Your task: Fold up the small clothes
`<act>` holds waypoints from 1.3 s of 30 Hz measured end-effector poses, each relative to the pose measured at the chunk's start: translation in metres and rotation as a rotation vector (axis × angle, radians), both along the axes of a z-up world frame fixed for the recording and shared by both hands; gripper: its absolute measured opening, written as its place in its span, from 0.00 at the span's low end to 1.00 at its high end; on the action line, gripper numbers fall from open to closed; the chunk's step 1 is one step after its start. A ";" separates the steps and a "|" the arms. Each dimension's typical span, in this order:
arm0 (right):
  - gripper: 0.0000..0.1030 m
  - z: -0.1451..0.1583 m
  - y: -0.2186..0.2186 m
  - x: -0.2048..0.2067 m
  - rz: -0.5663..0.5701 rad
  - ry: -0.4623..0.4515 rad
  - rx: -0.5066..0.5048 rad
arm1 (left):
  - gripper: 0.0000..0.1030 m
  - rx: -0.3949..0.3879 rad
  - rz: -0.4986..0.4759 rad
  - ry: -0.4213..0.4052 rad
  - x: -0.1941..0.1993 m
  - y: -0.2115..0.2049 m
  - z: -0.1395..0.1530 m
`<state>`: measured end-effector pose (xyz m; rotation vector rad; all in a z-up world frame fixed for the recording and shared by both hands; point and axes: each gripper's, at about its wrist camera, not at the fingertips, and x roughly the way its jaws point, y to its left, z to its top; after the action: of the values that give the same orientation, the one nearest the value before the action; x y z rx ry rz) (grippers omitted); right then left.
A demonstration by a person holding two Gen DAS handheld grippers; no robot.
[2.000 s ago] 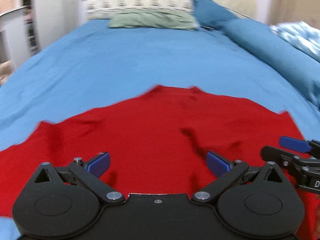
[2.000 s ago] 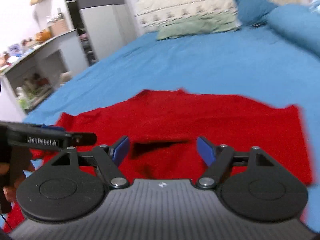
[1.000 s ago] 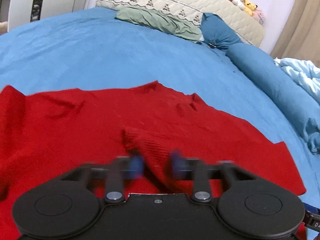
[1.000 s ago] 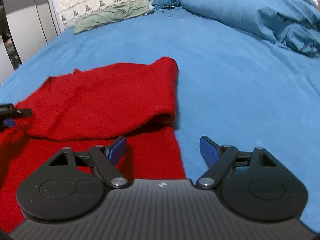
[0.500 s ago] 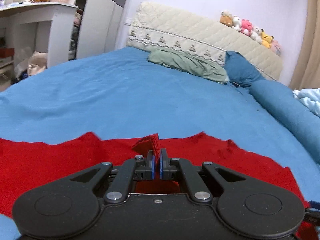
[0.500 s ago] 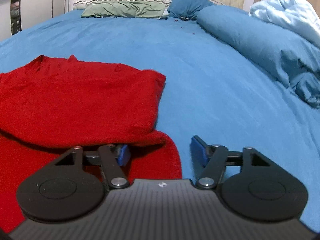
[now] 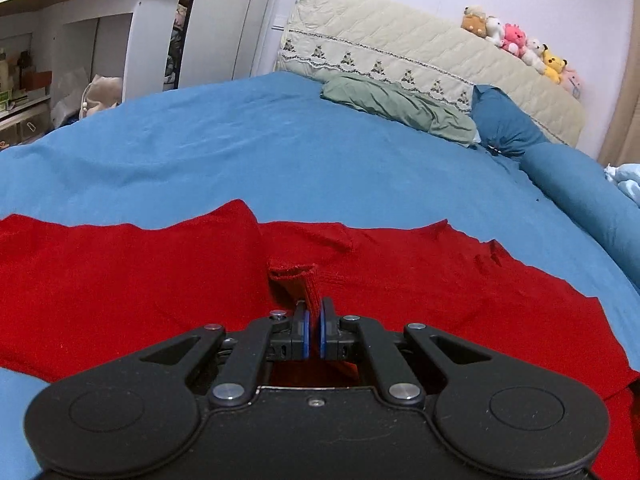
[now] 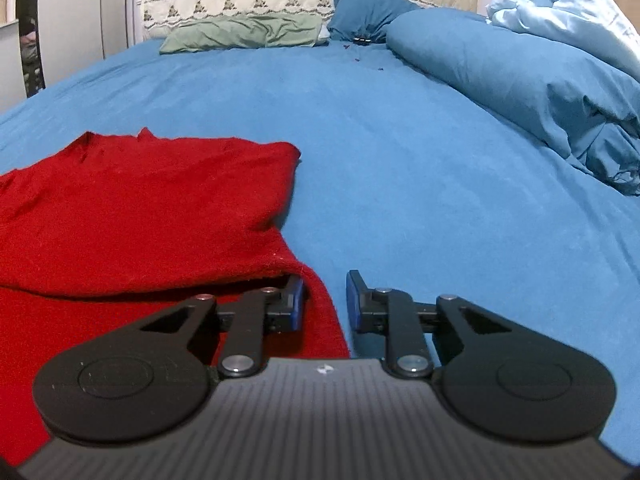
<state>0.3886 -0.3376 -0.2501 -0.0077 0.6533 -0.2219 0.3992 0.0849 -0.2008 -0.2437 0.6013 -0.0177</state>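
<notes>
A red knit garment (image 7: 120,280) lies spread on the blue bedsheet (image 7: 280,152). My left gripper (image 7: 313,332) is shut on a pinched fold of the red garment, whose ribbed edge sticks up just ahead of the pads. In the right wrist view the red garment (image 8: 140,208) lies partly folded over itself at the left. My right gripper (image 8: 323,300) is partly closed around the garment's right edge, with a gap left between the pads; the left pad sits under the upper layer.
A green pillow (image 7: 392,104) and a dark blue pillow (image 7: 508,128) lie at the headboard. A blue duvet roll (image 8: 520,80) and a light blue quilt (image 8: 568,12) lie along the right. A white shelf unit (image 7: 80,40) stands left of the bed.
My left gripper closed on a fold of the red garment and holds it. My right gripper moved to the garment's right edge and its jaws have narrowed around it.
</notes>
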 end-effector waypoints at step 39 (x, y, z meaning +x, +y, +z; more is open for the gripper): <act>0.81 0.027 0.049 0.015 0.348 -0.109 0.075 | 0.48 0.178 -0.126 -0.008 -0.012 -0.030 0.015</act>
<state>0.4040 -0.2882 -0.2236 -0.0366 0.5410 0.1368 0.3875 0.0550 -0.1861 -0.0333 0.6058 -0.0865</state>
